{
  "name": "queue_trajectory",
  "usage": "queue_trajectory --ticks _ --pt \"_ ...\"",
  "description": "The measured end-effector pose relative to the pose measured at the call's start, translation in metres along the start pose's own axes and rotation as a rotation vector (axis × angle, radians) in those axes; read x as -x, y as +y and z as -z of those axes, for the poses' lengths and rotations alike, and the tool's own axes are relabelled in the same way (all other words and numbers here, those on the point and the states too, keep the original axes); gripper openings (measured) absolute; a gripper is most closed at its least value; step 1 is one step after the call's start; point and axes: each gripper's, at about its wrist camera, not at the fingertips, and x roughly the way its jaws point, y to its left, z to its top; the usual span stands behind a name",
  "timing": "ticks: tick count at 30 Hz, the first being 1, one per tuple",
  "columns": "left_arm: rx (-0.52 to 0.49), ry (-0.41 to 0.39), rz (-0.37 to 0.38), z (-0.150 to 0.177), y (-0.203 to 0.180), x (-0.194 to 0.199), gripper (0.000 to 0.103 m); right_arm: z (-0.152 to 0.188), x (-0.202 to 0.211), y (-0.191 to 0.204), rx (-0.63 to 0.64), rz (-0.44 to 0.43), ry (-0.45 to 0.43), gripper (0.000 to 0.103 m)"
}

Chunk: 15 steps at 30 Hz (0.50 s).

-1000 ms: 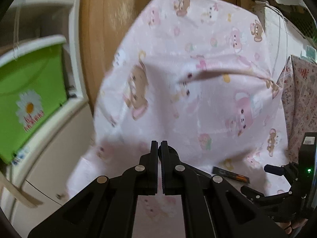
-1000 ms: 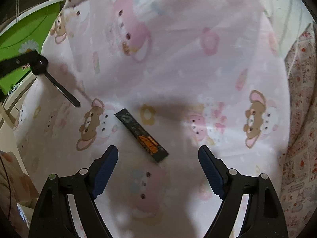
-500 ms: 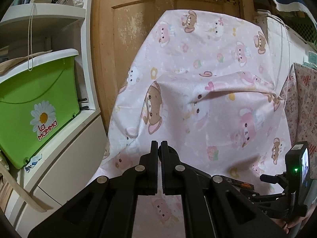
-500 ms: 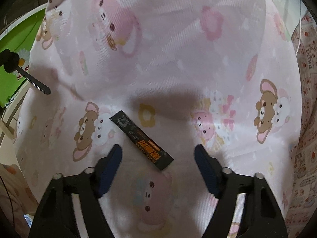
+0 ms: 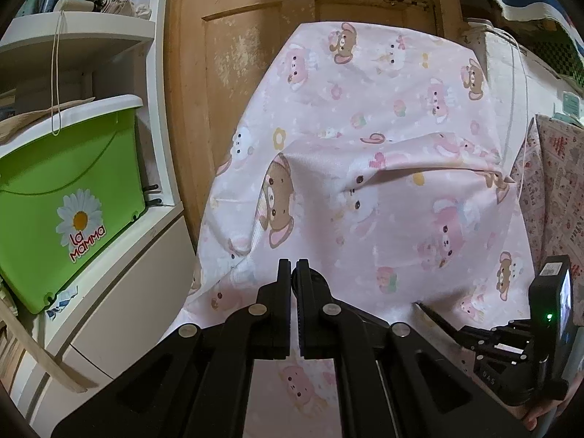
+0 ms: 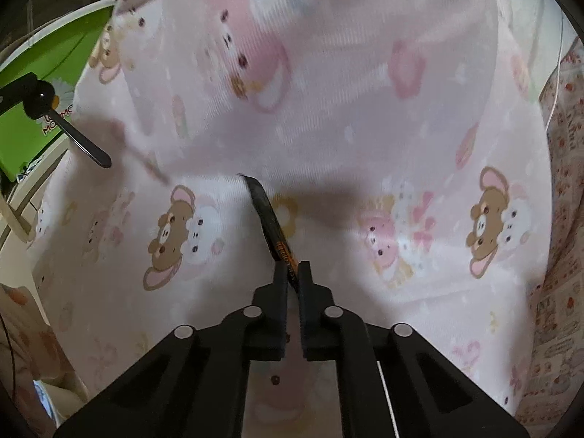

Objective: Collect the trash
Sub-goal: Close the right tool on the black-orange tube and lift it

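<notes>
Your right gripper (image 6: pixel 292 273) is clamped on the wrapper (image 6: pixel 272 224), jaws nearly together with only the wrapper's near end between them. The wrapper is a long thin black sachet with orange print. It sticks out forward from the fingertips and slants up and to the left, its far tip pointing toward a fold in the sheet (image 6: pixel 365 127). From the right wrist view you can't tell whether the far end rests on the sheet or hangs just above it. The sheet is pink with bears and bunnies and fills most of both views, and it is blurred in the upper part of the right view.

Your left gripper (image 5: pixel 294 273) has its jaws pressed nearly together with just a thin slit between the pads, and there is nothing in them. It hovers over the near left part of the sheet (image 5: pixel 383 182). In the left view the wrapper (image 5: pixel 432 315) shows as a dark sliver at lower right, projecting from the right gripper (image 5: pixel 471 334).

A green bin (image 5: pixel 69 197) with a daisy sticker sits on a white shelf (image 5: pixel 120 284) to the left of the sheet. A wooden door (image 5: pixel 226 36) stands behind the sheet. A patterned cloth (image 5: pixel 554 197) lies along the right edge, beside the sheet.
</notes>
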Motion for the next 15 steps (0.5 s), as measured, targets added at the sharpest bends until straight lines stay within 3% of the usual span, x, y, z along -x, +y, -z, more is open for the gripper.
queue_trajectory --ticks 7,15 --pt "-0.01 -0.01 0.015 0.003 0.001 0.016 0.002 0.012 0.023 -0.009 -0.052 -0.036 -0.016 0.003" --pt "-0.019 0.01 0.099 0.012 -0.003 0.039 0.002 0.018 0.065 -0.018 -0.051 -0.07 -0.077 0.003"
